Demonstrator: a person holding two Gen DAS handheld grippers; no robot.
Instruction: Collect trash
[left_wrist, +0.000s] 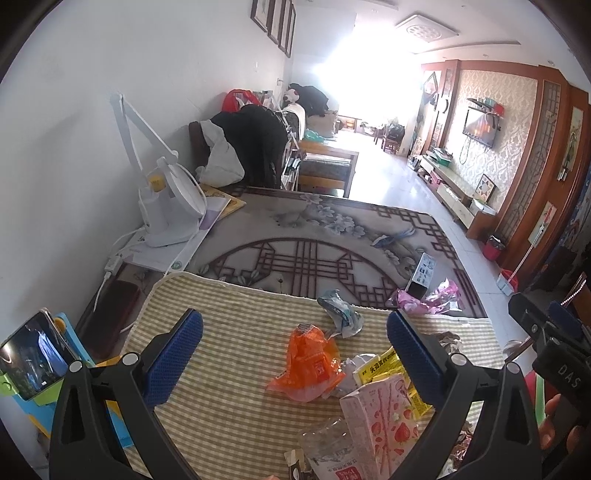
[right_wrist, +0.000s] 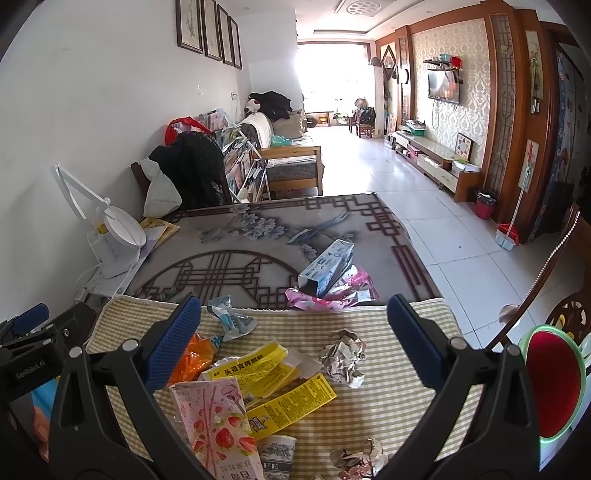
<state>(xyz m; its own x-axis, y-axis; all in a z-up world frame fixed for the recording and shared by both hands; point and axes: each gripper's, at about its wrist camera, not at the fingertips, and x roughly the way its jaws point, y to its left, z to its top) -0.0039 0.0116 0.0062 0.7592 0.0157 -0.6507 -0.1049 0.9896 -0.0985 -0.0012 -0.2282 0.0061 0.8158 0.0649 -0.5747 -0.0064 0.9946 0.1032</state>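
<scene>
- centrally, left gripper (left_wrist: 294, 350): jaws spread wide and empty; orange wrapper (left_wrist: 308, 363) lies on the checked mat (left_wrist: 229, 354) just below the fingertips' midpoint, at 6 o'clock.
- right gripper (right_wrist: 294, 341): also spread, empty; crumpled paper ball (right_wrist: 343, 356) at its 4 o'clock, yellow wrapper (right_wrist: 255, 365) at 7 o'clock, long axis from 8 to 2.

Home living room, sofa (right_wrist: 291, 162), (likely) television (right_wrist: 443, 86)

The near half of the checked mat (right_wrist: 388, 406) is crowded: strawberry box (right_wrist: 214, 424), yellow wrappers (right_wrist: 258, 369), orange bag (left_wrist: 310, 365) and crumpled paper (right_wrist: 343, 354) leave bare strips on both sides. Beyond, the patterned tabletop (right_wrist: 229, 266) lies open, bounded by the desk lamp (right_wrist: 114, 240) at left and the blue carton (right_wrist: 327, 267) at right.
</scene>
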